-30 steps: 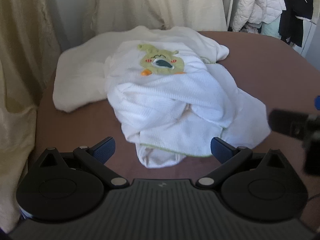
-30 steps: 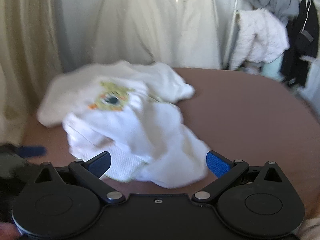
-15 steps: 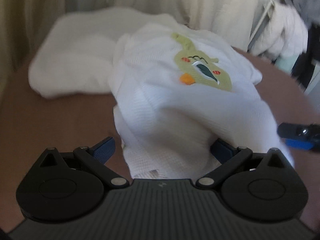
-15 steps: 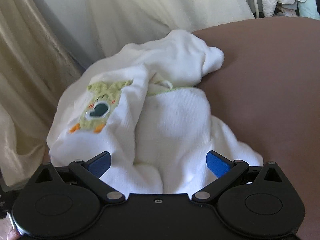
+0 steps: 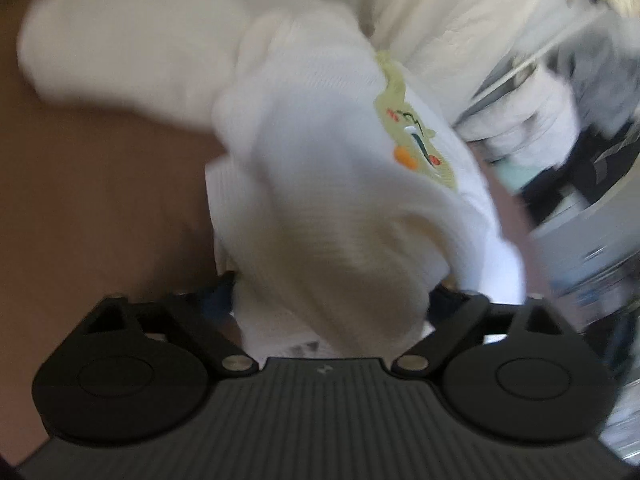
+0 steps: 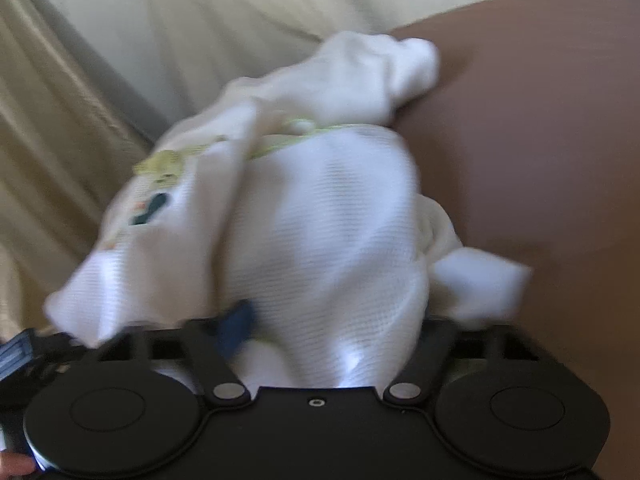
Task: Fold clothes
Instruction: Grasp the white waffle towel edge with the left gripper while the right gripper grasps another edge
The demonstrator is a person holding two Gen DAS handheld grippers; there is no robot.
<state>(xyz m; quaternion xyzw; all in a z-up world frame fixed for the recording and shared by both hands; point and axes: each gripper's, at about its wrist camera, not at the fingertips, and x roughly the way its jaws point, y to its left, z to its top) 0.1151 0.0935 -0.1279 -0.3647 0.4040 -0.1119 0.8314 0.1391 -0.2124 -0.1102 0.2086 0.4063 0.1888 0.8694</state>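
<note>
Two claws of mine are on the same crumpled white garment [image 5: 320, 184], and what matters for the coming move is that the cloth lies straight ahead of both, bunched between each pair of fingers, not off to a side. My left claw [image 5: 332, 300] is closing with a thick fold filling the gap; its pads are mostly hidden by the fabric, so I judge they have not yet pressed home. My right claw [image 6: 332, 328] is closing too, further along, with a waffle-knit hump of the garment [image 6: 320, 216] rising right out of its gap; one blue pad [image 6: 236, 328] shows at the cloth's edge, the other is buried. The garment rests on the brown counter [image 6: 540, 140], heaped and running away from me toward the pale curtain [image 6: 160, 20], its green cartoon patch [image 5: 416, 136] on the upper side. Neither claw is clearly nearer; both are at the near hem. In the right view a bit of my left claw shows just beside the cloth's left corner. I judge the folding has barely begun, since nothing lies flat yet.
</note>
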